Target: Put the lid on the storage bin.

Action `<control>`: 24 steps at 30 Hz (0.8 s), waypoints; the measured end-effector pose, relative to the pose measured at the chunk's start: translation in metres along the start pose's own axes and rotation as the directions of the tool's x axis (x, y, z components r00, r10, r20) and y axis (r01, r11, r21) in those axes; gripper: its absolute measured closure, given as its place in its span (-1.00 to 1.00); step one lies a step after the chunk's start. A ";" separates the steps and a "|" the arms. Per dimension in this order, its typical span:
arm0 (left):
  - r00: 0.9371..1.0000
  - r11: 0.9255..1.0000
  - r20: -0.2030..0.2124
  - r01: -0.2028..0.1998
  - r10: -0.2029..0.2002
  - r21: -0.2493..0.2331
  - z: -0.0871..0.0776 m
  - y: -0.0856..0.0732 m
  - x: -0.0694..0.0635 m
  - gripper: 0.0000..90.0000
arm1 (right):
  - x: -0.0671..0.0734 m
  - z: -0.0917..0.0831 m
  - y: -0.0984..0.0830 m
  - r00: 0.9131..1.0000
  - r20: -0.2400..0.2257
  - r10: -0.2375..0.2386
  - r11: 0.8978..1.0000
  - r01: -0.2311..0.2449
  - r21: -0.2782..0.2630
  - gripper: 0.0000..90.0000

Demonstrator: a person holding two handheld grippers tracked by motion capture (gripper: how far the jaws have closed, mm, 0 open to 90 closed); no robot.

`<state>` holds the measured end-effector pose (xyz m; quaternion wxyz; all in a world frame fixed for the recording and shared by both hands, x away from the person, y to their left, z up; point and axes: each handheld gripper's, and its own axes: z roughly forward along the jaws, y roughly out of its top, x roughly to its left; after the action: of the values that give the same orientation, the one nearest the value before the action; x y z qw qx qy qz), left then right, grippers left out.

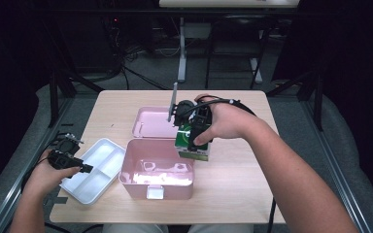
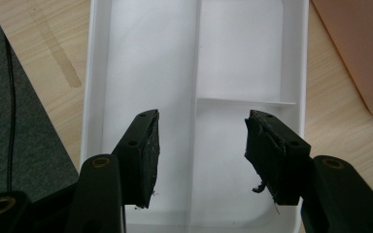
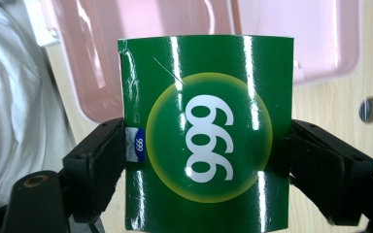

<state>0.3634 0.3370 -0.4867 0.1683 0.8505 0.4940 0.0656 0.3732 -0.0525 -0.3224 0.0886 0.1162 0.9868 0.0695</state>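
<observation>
Green box (image 3: 206, 131): glossy cardboard, dark green, with a yellow-rimmed green disc printed on its face carrying white "999"; a small blue-and-white "999" tab at one edge. Slight crease near one upper corner. Held off the surface, clamped by its two side faces between the right tongs (image 3: 206, 155). In the high view the box (image 1: 190, 145) hangs upright just above the right rim of the open pink case (image 1: 156, 167), in front of the case's laid-back lid (image 1: 148, 124).
</observation>
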 end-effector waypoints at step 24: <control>1.000 1.000 0.003 0.011 -0.011 -0.023 -0.004 -0.001 0.003 0.03 | 0.025 0.033 0.044 0.995 -0.041 -0.094 0.995 0.093 -0.030 -0.62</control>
<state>0.3629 0.3413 -0.4840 0.1794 0.8457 0.4977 0.0692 0.3653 -0.0005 -0.3521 0.0727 0.0671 0.9917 0.0816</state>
